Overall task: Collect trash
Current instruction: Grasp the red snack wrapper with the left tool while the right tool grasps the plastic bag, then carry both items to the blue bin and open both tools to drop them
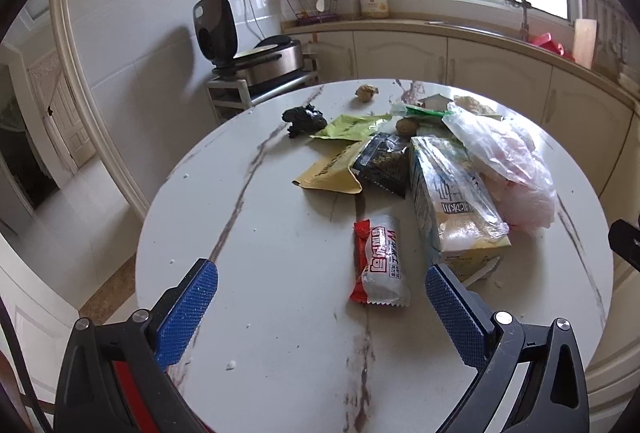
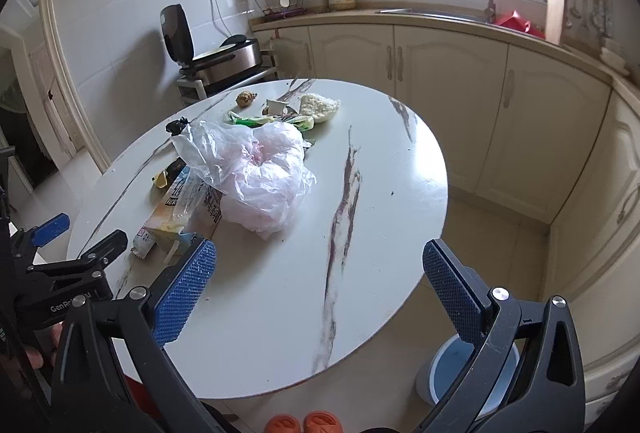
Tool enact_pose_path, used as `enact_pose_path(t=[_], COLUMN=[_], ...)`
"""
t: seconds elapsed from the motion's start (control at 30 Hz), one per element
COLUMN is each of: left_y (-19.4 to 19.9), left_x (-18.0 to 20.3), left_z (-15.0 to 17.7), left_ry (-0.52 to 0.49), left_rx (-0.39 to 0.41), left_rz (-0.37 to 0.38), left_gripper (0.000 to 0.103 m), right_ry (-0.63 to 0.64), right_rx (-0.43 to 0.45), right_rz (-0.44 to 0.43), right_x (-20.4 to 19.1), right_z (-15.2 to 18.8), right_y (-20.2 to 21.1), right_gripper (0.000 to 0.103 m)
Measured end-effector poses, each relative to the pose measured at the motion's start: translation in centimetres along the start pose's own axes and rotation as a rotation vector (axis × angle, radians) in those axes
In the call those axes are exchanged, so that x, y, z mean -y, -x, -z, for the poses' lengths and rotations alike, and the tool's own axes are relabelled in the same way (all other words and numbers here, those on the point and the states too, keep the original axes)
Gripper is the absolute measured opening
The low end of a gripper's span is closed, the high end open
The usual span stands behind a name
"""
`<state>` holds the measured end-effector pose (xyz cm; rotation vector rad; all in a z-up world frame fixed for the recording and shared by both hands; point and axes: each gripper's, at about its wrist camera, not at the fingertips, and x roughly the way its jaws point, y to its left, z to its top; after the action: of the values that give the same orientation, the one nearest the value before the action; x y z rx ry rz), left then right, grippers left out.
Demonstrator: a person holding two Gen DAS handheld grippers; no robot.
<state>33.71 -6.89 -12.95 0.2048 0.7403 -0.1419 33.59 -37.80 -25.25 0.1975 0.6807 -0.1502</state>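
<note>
Clearly the red-and-white snack wrapper (image 1: 380,265) lies flat on the marble-look round table (image 1: 260,233), nearest the left gripper (image 1: 320,293): light, crinkly, slippery film, best pinched at a crimped end. Beside it sprawl a soft plastic bag (image 2: 256,177) and foil packets. Both the left and the right gripper (image 2: 318,275) gape wide, empty.

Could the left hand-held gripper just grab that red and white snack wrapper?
Probably yes. The left hand-held gripper is open, and the red and white snack wrapper lies flat just ahead between its fingers, with nothing on top of it.
</note>
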Motion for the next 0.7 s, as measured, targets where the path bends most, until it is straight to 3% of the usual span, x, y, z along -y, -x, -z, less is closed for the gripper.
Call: enact_pose_path(t=[0.07,0.2,0.27,0.33,0.37,0.4,0.57,0.6,0.63,0.67,0.7], left_y=[-1.5,-3.1,-4.1,-4.6,-4.6,-4.4,-2.1,-1.5,-0.7,-0.4,0.3], left_x=[-0.1,-0.7,-1.5,-2.6,-3.3,-3.9,-6.2,-6.7,-7.1,-7.1,-7.5], left_z=[-0.9,-1.7,-2.3,-2.6,-2.6,-2.6,-1.3,-0.9,-0.6,-0.4,-0.4], left_ry=[-0.015,-0.006,0.002,0.029,0.044,0.045,0.058,0.061,0.067,0.067,0.067], left_rx=[-0.013,-0.048,-0.081,-0.074,-0.069,-0.066,-0.054,-0.049,-0.039,-0.028,-0.017], left_rz=[-0.001,0.058,0.095,0.156,0.195,0.19,0.201,0.201,0.195,0.19,0.189], left_gripper=[0.1,0.074,0.067,0.044,0.038,0.025,0.02,0.02,0.02,0.02,0.02], right_ry=[0.008,0.028,0.037,0.04,0.037,0.028,-0.039,-0.042,-0.042,-0.042,-0.045], right_rx=[-0.004,-0.013,-0.022,-0.036,-0.044,-0.058,-0.133,-0.151,-0.158,-0.159,-0.164], right_rz=[0.001,-0.01,-0.029,-0.044,-0.057,-0.076,-0.176,-0.183,-0.193,-0.213,-0.242], right_x=[-0.2,-0.9,-1.4,-1.8,-1.9,-2.1,-1.8,-1.8,-1.9,-1.8,-1.9], right_z=[-0.6,-1.9,-2.7,-3.4,-3.7,-4.0,-4.6,-4.6,-4.5,-4.4,-4.3], right_y=[-0.8,-2.3,-3.4,-4.6,-5.2,-5.9,-9.4,-9.9,-10.3,-10.4,-10.6], right_gripper=[0.103,0.103,0.103,0.103,0.103,0.103,0.102,0.099,0.089,0.07,0.062])
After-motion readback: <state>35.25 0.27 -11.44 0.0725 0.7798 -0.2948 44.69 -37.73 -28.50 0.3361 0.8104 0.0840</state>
